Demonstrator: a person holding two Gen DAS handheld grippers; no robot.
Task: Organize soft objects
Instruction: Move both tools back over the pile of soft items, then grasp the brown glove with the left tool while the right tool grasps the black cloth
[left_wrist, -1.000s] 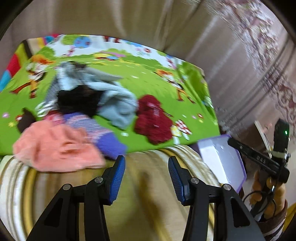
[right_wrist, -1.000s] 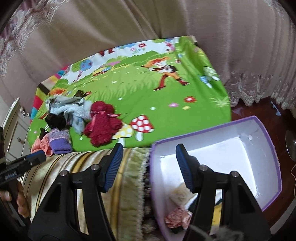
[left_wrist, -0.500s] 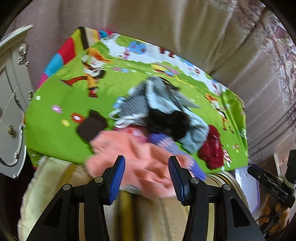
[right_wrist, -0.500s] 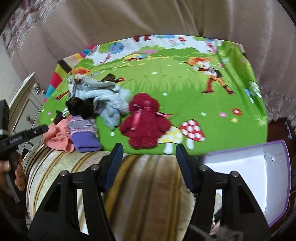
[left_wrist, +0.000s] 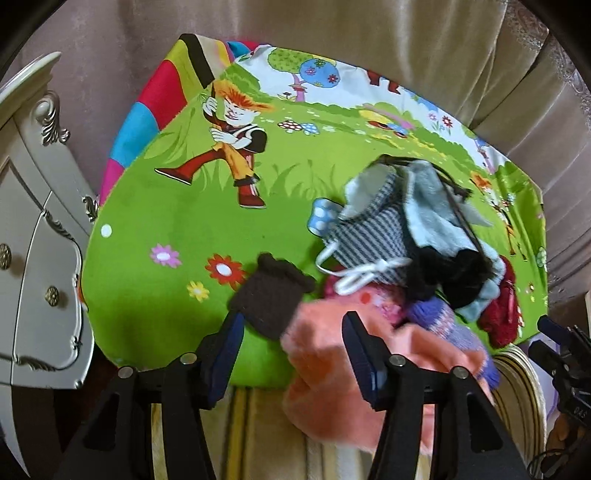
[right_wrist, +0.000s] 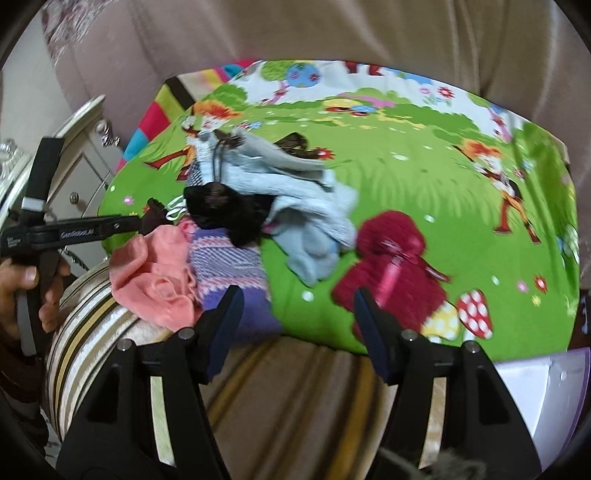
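Note:
A heap of soft things lies on the green cartoon mat: a pink cloth, a dark brown knit piece, a striped grey pouch, a black fuzzy item, a pale blue garment, a purple knit and a red knit item. My left gripper hovers over the brown piece and the pink cloth, jaws opening, pads pressing nothing. My right gripper hangs over the mat's near edge between the purple knit and the red item, jaws opening and empty.
A white box with a purple rim sits at the lower right. A white carved cabinet stands to the left of the mat. A striped cushion runs under the mat's near edge, and curtains hang behind.
Both grippers have swung left along the mat. The box has slid from the middle of the right view to its corner. The left gripper now sits over the pink cloth and brown piece.

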